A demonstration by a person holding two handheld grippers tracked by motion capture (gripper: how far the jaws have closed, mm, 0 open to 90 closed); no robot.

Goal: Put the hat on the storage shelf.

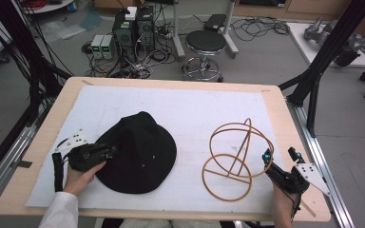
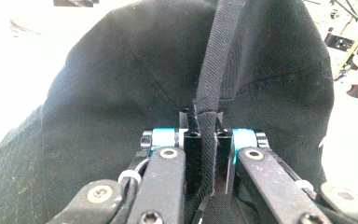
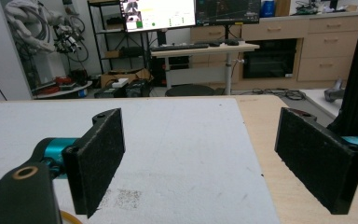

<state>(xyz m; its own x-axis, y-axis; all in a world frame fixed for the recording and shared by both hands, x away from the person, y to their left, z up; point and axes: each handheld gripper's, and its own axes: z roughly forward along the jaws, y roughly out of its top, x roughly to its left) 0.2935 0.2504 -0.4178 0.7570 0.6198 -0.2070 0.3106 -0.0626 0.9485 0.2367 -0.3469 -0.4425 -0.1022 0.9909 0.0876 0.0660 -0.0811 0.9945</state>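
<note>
A black fabric bucket hat [image 1: 140,152] lay crown-up on the white mat, left of centre, its soft dome slightly creased and its brim spread flat. At its left edge the brim [image 2: 208,93] was pinched up into a fold. To the right stood a tan wire hat stand [image 1: 235,156], well apart from it.

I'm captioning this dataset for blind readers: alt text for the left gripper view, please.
The left gripper pinches the brim edge of a black hat between its closed black jaws; the dark fabric spreads ahead over a white table cover.
</note>
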